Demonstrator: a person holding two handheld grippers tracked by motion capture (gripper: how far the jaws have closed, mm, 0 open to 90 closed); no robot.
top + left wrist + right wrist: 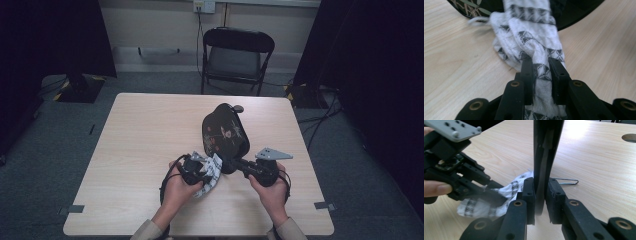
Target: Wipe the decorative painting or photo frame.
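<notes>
High view: left tongs (207, 172) clamped on patterned cloth (212, 172), right tongs (239, 164) clamped on black tray (225, 134) rim, tray tilted off desk (145, 150). Risk: thin-edge grip, hard wipe could twist tray loose.

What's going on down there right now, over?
Left gripper clamped on patterned cloth. Right gripper clamped on black tray edge. Nothing in the way.

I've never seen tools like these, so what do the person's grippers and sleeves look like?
Each hand holds a black gripper: the left gripper and right gripper have two flat black jaws with brass-coloured rivets. The right carries a grey three-cornered plate. Black cables trail back. Sleeves are beige.
</notes>
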